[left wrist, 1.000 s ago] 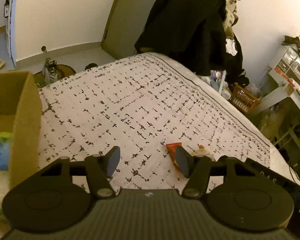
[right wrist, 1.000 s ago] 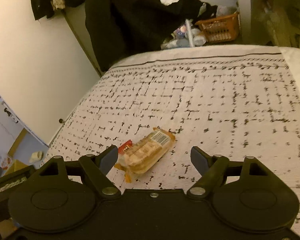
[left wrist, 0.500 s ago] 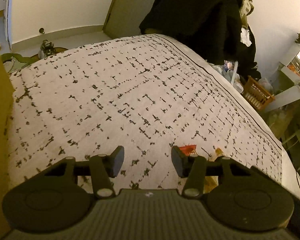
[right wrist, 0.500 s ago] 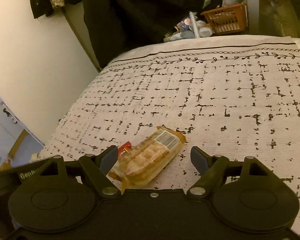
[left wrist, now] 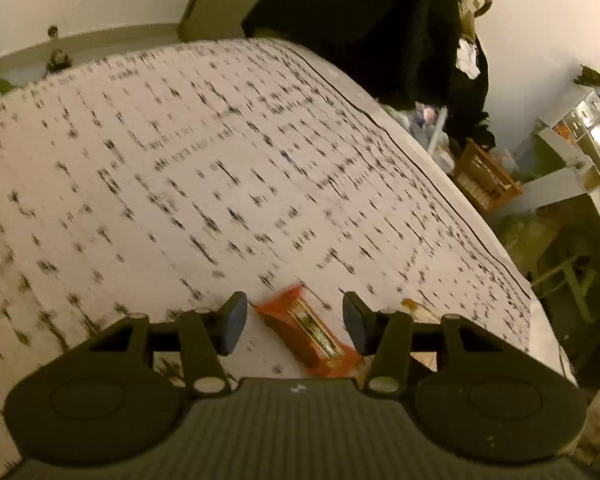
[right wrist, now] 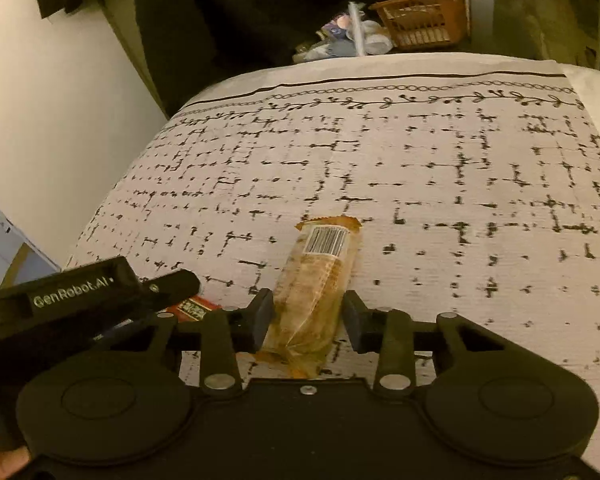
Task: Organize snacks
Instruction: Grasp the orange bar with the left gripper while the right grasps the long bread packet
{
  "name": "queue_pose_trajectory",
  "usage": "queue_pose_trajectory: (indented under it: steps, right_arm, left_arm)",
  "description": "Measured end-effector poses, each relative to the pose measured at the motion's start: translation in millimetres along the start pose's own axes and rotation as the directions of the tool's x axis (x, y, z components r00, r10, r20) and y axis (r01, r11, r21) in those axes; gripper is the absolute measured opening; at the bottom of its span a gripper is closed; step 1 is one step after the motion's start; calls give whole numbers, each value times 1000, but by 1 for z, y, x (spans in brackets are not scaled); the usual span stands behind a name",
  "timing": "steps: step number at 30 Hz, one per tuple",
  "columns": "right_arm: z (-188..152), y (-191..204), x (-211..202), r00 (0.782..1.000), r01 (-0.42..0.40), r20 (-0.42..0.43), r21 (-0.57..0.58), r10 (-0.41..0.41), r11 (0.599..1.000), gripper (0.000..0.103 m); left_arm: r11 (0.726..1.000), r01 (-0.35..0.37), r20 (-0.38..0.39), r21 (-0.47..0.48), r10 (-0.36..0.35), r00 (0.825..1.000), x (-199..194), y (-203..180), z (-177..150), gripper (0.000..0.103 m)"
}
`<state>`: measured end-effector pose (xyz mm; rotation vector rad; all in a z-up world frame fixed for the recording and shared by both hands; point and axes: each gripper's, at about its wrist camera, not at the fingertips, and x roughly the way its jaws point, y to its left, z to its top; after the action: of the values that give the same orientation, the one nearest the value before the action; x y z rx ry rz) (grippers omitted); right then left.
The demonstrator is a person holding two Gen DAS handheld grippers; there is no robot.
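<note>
Left gripper (left wrist: 294, 322) low over bed (left wrist: 188, 184), jaws wide, straddling red snack bar (left wrist: 309, 331) without touching it; bar lies flat on patterned cover, angled between fingers. Right gripper (right wrist: 307, 322) just beside, jaws narrowed around clear-wrapped cracker pack (right wrist: 318, 288); left finger touching wrapper, right finger with slight gap. Pack lies lengthwise, barcode end toward bed's far edge. Red bar (right wrist: 192, 309) at pack's left, partly hidden under left gripper body (right wrist: 80, 296). Orange basket (right wrist: 424, 18) on floor past far edge.
</note>
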<state>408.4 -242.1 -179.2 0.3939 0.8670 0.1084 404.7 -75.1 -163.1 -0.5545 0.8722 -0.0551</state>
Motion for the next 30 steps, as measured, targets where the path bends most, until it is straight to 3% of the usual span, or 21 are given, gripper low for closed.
queue_pose_trajectory:
  steps: [7,13,17,24,26,30]
  right_arm:
    - [1,-3,-8,997,73,-13,-59,-74,996,39]
    - [1,-5,-6,996,84,15,-53,-84,995,50]
    - [-2,2,-2,994,108,16,-110,-107,988,57]
    - [-5,11,4,990,143,23,-196,-142,970,55]
    - [-5,11,4,991,132,16,-205,-132,970,39]
    - [-5,13,1,992,125,16,-213,-124,969,35]
  left_arm:
    - [999,-45,-21,5,45,999,9,-13,-11,52]
    - [993,-109,-3,35,109,994,17,-27,-12,52]
    - [977,-163,-3,139,165,986,22,-39,-15,54]
    - [965,-204,-12,167,209,978,14,-28,-14,53]
    - [961,-216,-15,174,222,975,11,-24,-14,50]
    - [945,-256,-3,203,262,965,8,-22,-16,23]
